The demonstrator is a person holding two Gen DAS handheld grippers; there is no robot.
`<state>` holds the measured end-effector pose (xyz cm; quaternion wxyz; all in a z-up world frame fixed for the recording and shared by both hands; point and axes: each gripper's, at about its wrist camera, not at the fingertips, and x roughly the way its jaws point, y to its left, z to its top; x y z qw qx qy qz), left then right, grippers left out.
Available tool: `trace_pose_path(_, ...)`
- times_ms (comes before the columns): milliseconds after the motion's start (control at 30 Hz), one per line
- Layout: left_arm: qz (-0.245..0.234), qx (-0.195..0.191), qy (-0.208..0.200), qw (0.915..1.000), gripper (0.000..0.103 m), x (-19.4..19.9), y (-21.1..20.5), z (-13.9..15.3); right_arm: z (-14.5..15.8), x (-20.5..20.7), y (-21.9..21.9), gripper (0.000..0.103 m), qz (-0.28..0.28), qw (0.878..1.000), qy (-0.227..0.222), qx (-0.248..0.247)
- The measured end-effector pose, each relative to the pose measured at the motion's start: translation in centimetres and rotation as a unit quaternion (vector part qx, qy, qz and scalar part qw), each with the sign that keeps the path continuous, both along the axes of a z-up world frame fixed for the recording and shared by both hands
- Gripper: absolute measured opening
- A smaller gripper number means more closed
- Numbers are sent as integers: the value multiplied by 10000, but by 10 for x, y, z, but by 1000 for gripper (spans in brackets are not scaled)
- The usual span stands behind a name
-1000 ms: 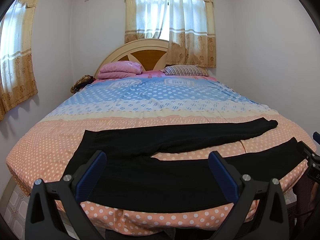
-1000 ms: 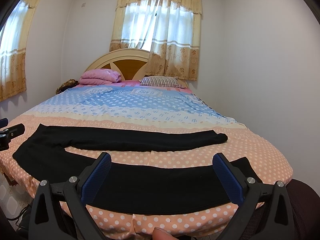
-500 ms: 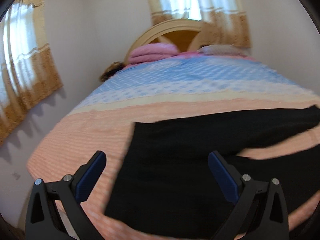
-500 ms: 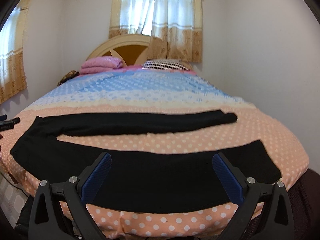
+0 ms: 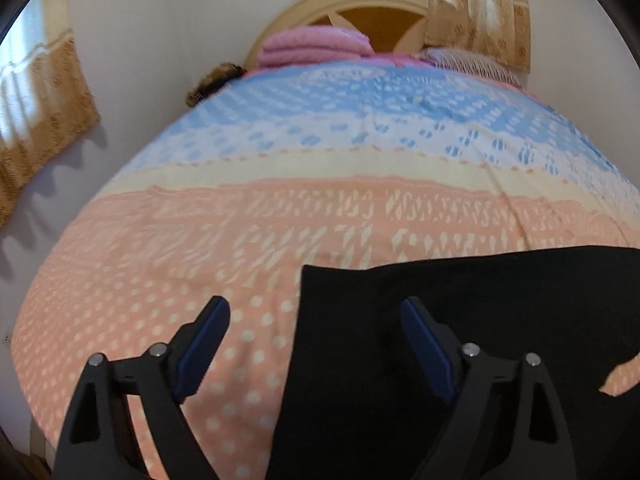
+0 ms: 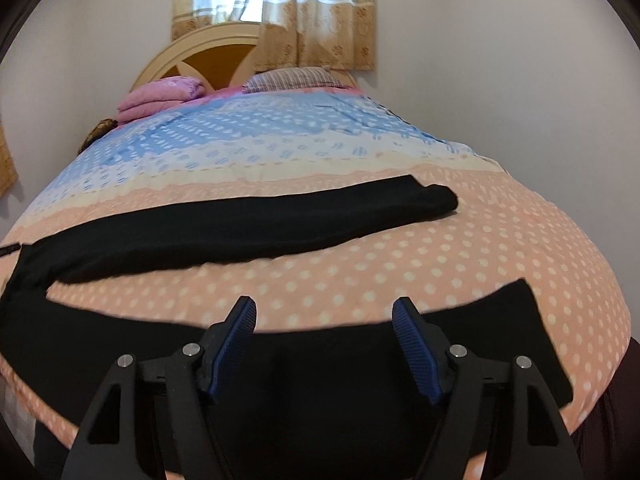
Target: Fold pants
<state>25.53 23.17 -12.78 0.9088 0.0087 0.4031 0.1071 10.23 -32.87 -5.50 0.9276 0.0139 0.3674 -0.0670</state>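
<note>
My pants [image 6: 248, 224] were plain black; the bedspread [image 6: 460, 264] ran peach with white dots, then cream, then blue; my tool's pads [image 6: 416, 354] were blue.

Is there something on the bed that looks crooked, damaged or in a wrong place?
Nothing looks damaged. The black pants lie flat on the bedspread with the two legs spread apart in a V, not yet folded. The near leg lies at the foot edge of the bed.

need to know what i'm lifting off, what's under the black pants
The black pants lie flat, straight on the polka-dot bedspread, with peach cloth showing between the two legs. Whatever lies directly beneath the fabric is covered.
</note>
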Motion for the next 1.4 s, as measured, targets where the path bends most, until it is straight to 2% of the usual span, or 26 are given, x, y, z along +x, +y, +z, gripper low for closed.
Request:
trace_pose_path(67,-11,-97,130,9999,78,11,4,-8,0,11,-11,71,-87,9999,73,13)
trace_pose_path(133,21,-170,242,9996,70,17,8,-15,-2,23,-28,63,-189,9995,180,149)
trace_pose_path(200,-8,-343,312,9989,64,20,13,-21,-5,37,-46,62,-338,9984,348,282)
trace_pose_path(300,-125,-565,384,9976,46,25,16,-27,-6,56,-73,56,-556,9963,507,425)
trace_pose_path(333,-199,-653,376,9970,36,25,16,-27,-5,59,-80,56,-628,9956,518,459)
trace_pose_path(400,-228,-670,341,9969,31,27,17,-27,-1,72,-97,56,-777,9945,484,515)
trace_pose_path(433,-278,-700,330,9966,23,27,17,-27,1,78,-104,56,-830,9941,464,520)
trace_pose_path(733,-317,-645,391,9966,22,36,19,-30,6,152,-151,56,-997,9920,415,655)
trace_pose_path(800,-305,-572,398,9971,22,39,17,-30,1,172,-155,56,-916,9919,558,683)
trace_pose_path(933,-191,-389,377,9983,36,43,16,-29,-17,209,-157,58,-775,9902,971,643)
trace_pose_path(1000,-230,-392,393,9982,36,47,15,-30,-26,221,-160,64,-730,9891,1110,632)
trace_pose_path(1200,-327,-392,434,9978,35,49,15,-32,-45,241,-164,64,-617,9880,1281,597)
trace_pose_path(1267,-384,-463,416,9973,28,50,16,-32,-47,244,-162,64,-491,9877,1276,755)
trace_pose_path(1300,-414,-454,417,9972,25,50,15,-31,-46,245,-160,54,-413,9879,1282,767)
trace_pose_path(1333,-474,-424,407,9971,17,50,14,-30,-47,246,-156,25,-303,9877,1342,738)
trace_pose_path(1367,-560,-425,401,9967,14,50,12,-29,-48,247,-152,18,-225,9876,1417,636)
trace_pose_path(1400,-585,-413,395,9967,14,50,11,-27,-47,245,-148,17,-190,9883,1401,575)
